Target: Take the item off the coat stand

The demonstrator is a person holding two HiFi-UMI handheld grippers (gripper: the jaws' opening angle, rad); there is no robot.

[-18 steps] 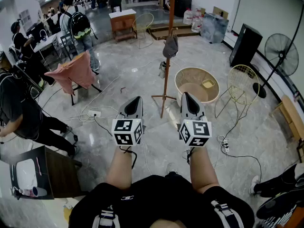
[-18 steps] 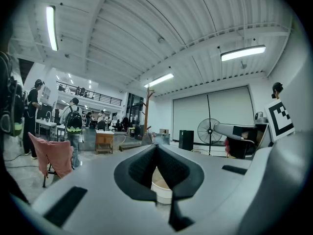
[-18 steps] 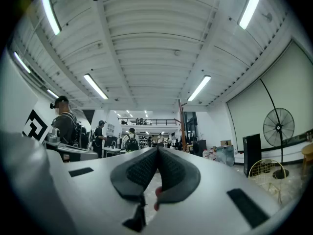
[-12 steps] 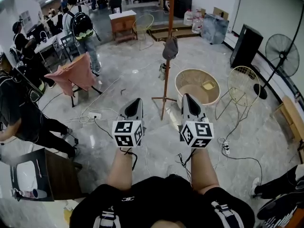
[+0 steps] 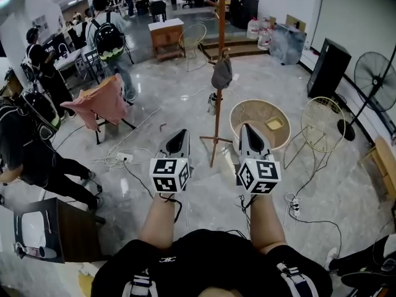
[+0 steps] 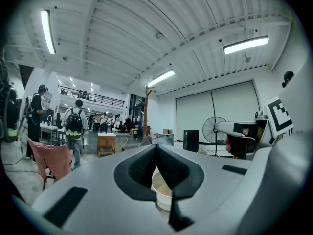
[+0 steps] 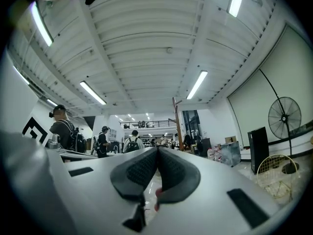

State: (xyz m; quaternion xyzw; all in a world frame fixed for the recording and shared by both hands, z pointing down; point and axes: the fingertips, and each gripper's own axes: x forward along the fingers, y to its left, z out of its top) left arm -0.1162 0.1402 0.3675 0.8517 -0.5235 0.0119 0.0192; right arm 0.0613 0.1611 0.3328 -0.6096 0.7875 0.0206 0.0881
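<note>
Left claw (image 5: 178,136) and right claw (image 5: 246,130) are both closed and empty, well short of the coat stand (image 5: 216,125); the grey hat (image 5: 221,73) hangs high on its pole, so step closer, open one claw, pinch the hat and lift it up off the peg.

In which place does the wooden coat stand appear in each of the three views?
Head view: coat stand at upper centre.
Left gripper view: coat stand slightly left of centre, far away.
Right gripper view: coat stand slightly right of centre.
Shared landmark: standing fan, right of the stand everywhere.
</note>
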